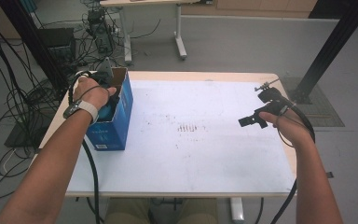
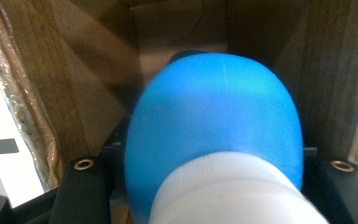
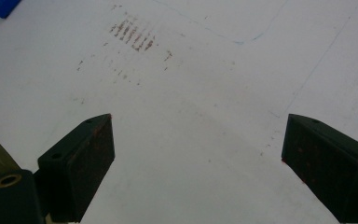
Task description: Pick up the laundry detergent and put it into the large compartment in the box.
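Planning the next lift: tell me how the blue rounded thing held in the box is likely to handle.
The blue rounded object has a smooth, domed surface, so it may slip between the pads of the left gripper. Its curved shape suggests it would roll if set loose. The open blue box stands tall and narrow, so tugging could tip it.

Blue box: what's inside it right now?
Inside the blue box the left gripper is shut on a blue rounded object with a white end, between brown cardboard walls. That object hides the box floor and anything beneath it.
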A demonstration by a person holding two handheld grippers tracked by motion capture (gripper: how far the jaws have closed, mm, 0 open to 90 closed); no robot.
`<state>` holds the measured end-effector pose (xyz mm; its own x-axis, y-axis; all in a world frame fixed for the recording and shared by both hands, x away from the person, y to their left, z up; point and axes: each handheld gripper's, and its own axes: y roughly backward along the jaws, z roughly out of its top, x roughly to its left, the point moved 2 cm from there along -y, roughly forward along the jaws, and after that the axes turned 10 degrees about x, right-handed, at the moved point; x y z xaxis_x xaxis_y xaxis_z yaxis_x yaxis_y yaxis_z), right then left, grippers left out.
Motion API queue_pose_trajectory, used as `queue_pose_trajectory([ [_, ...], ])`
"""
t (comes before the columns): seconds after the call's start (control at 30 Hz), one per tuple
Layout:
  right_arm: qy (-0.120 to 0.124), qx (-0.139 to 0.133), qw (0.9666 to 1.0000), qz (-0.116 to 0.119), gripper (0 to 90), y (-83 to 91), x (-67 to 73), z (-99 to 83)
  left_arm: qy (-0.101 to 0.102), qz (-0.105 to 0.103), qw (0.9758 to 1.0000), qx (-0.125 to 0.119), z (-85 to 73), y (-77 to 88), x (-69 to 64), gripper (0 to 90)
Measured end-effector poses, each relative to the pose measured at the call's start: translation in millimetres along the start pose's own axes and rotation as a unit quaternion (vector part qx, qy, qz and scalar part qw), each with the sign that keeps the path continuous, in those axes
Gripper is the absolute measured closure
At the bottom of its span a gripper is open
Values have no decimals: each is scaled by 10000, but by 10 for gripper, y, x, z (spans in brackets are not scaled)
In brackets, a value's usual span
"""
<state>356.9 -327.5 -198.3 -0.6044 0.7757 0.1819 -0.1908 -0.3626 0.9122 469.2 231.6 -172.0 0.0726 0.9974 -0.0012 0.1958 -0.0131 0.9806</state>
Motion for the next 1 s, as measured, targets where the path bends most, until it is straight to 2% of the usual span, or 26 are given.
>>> queue_pose_trajectory([
  [1.0,17,-8,10000,-30,91,43,36,10,-24,14,10000,5,-21,-9,-4,384],
])
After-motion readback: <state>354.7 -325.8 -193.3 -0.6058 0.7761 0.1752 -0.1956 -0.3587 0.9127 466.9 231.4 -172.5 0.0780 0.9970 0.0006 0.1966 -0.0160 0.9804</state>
